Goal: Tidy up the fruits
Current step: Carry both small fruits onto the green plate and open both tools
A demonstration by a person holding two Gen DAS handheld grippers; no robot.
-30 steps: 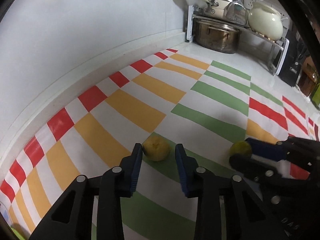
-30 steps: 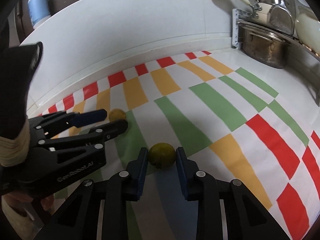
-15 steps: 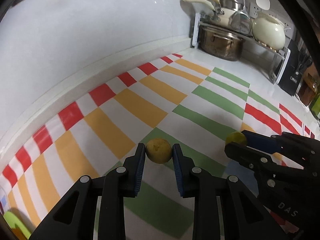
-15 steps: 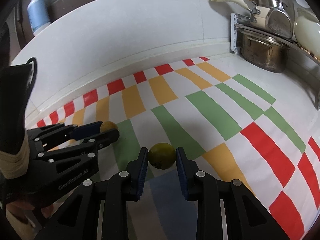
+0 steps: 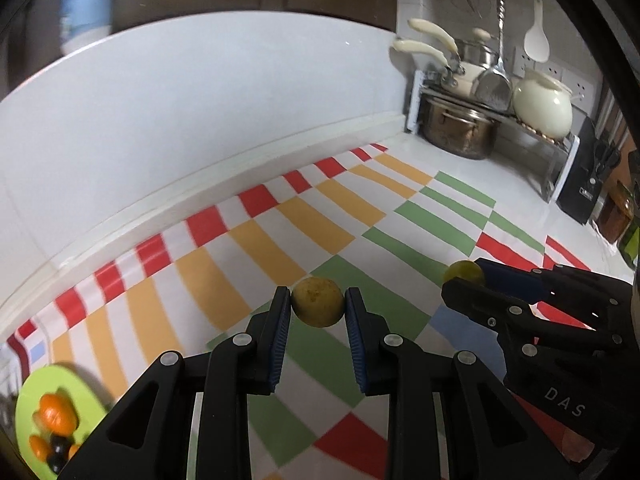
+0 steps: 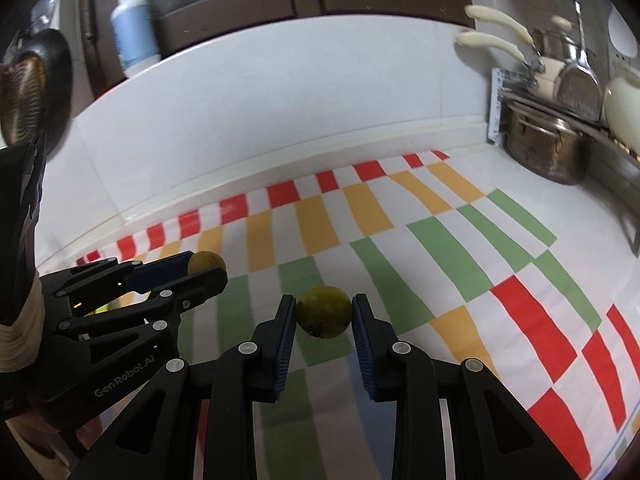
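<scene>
My left gripper (image 5: 317, 307) is shut on a small yellow fruit (image 5: 317, 306) and holds it above the striped cloth (image 5: 280, 240). My right gripper (image 6: 324, 312) is shut on a yellow-green fruit (image 6: 324, 311), also held above the cloth. Each gripper shows in the other's view: the right one (image 5: 464, 280) with its fruit (image 5: 464, 271) at the right, the left one (image 6: 206, 270) with its fruit (image 6: 205, 262) at the left. A green plate (image 5: 80, 392) with orange and dark fruits lies at the lower left of the left wrist view.
A rack with a steel pot (image 5: 456, 128), pans and a cream kettle (image 5: 542, 108) stands in the far right corner. A white wall (image 5: 200, 120) runs along the back. A blue bottle (image 6: 134, 36) stands on the ledge above it. A black knife block (image 5: 588, 184) is at the right.
Both grippers closed on their fruits and lifted them off the cloth. The views rose and tilted back, bringing the green plate into the left wrist view.
</scene>
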